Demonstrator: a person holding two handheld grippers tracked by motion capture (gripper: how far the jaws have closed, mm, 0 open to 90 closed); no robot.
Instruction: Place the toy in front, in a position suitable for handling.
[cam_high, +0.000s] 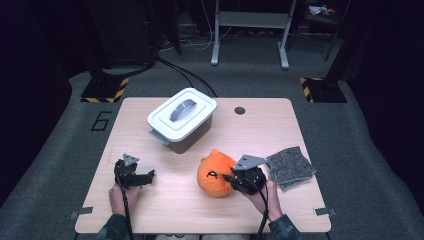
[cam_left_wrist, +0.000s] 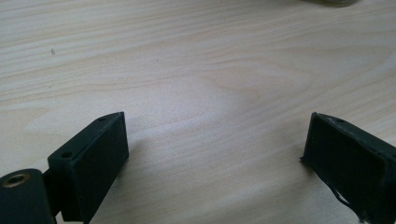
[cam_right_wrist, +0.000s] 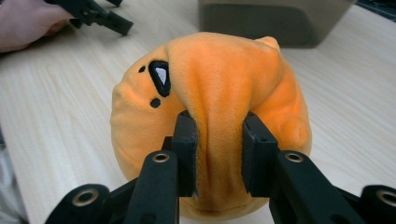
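1. nearest the person, the right tongs (cam_right_wrist: 218, 154) are clamped on a pinched fold of the orange plush toy (cam_right_wrist: 219, 107); the fabric bulges up between the two black pads, so the grip is on loose cloth, not on the body of the toy.
2. in the high view the same orange plush toy (cam_high: 215, 172) sits at the front right of the counter (cam_high: 165, 210), just left of the right tongs (cam_high: 234, 179) and touching them.
3. the left tongs (cam_left_wrist: 215, 154) stand wide apart over bare wood with nothing between them; in the high view the left tongs (cam_high: 150, 176) rest at the front left, well apart from the toy.
4. just right of the toy lies a grey felt pad (cam_high: 290, 167), flat on the counter.
5. farther back stands a lidded bin (cam_high: 182, 120), white lid on, handle folded down (it looks like the likely home for the toy).
6. to do this lift well, i judge the pinch should stay firm and the rise be slow, since a fold of plush can slide out; the free left tongs would best deal with the lid before the toy arrives.
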